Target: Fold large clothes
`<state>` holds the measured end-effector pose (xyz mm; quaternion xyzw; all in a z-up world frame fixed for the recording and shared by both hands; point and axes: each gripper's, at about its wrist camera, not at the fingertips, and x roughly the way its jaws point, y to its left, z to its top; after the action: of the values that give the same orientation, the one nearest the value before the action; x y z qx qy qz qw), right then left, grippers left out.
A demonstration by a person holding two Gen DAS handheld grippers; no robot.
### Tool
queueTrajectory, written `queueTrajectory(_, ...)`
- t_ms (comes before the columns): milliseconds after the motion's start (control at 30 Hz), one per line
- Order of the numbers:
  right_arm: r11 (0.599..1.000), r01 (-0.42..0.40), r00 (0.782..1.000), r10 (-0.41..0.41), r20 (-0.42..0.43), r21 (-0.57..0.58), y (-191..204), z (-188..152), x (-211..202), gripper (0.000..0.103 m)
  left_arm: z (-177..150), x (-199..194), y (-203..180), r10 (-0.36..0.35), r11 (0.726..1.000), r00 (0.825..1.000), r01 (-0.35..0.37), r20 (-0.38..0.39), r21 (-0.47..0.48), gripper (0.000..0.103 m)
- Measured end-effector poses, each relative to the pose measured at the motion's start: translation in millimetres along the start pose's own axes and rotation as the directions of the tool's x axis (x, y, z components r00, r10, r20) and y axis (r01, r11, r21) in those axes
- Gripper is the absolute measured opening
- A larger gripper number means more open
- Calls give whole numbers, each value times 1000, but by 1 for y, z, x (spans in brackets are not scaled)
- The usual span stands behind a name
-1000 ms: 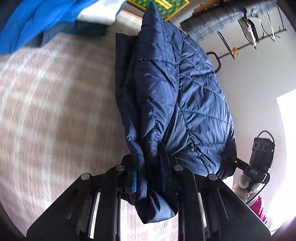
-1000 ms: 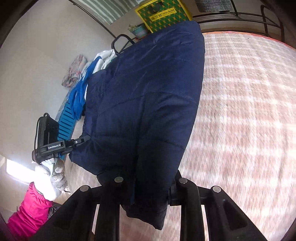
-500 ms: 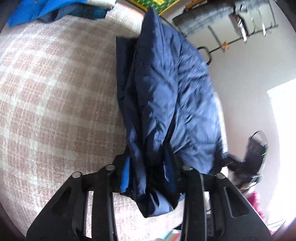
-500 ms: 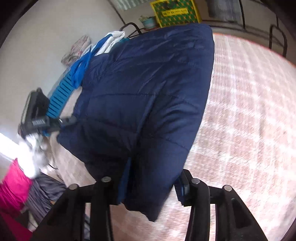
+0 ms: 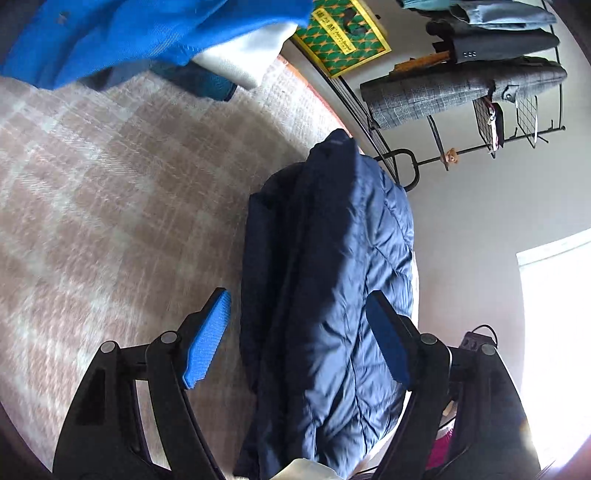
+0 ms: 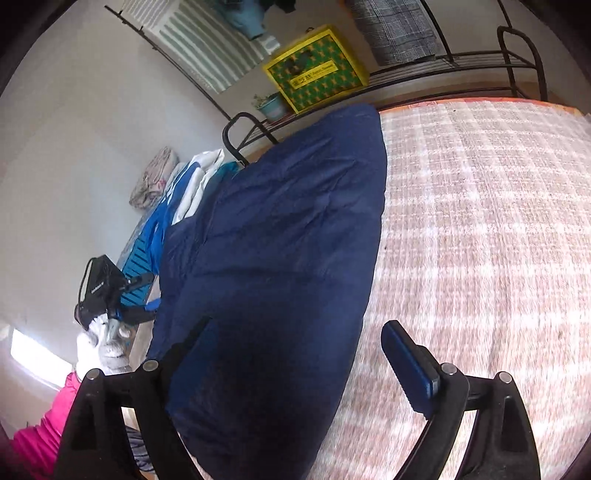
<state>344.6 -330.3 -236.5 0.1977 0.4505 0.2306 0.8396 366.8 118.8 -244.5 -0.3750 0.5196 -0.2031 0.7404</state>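
A navy quilted jacket (image 5: 332, 277) lies folded lengthwise on the plaid bed cover (image 5: 92, 206). My left gripper (image 5: 297, 338) straddles its near end, jaws opening. The left blue pad (image 5: 207, 339) stands clear of the cloth, and the right pad sits at the jacket's side without pinching it. In the right wrist view the jacket (image 6: 280, 258) fills the middle. My right gripper (image 6: 299, 354) is also opening around the near end, its right fingertip (image 6: 406, 365) apart from the cloth over the cover. The left gripper's body (image 6: 107, 291) shows there in a white-gloved hand (image 6: 103, 347).
Blue and white garments (image 5: 110, 33) are piled at the bed's far side. A yellow-green box (image 5: 347, 35) and a metal rack with hanging clothes (image 5: 461, 88) stand behind the bed rail (image 5: 406, 166). A pink sleeve (image 6: 40, 424) is at lower left.
Both grippers were shut on the jacket's near edge and have opened and let it go. The jacket has settled onto the bed, and both grippers have drawn back a little.
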Motion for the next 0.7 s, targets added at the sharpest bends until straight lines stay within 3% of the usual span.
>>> queueTrajectory(333, 993, -63, 997, 68, -45, 98, -34, 12, 49, 94, 12, 37, 20, -45, 998, 997, 42, -62, -50, 78)
queueTrajectory(533, 972, -188, 982, 190, -3, 140, -44, 17, 58, 95, 24, 43, 24, -94, 993, 995, 91, -38, -74, 78)
queueTrajectory(700, 977, -189, 981, 193, -26, 95, -31, 15, 68, 90, 25, 50, 10, -35, 999, 999, 35, -25, 3, 70)
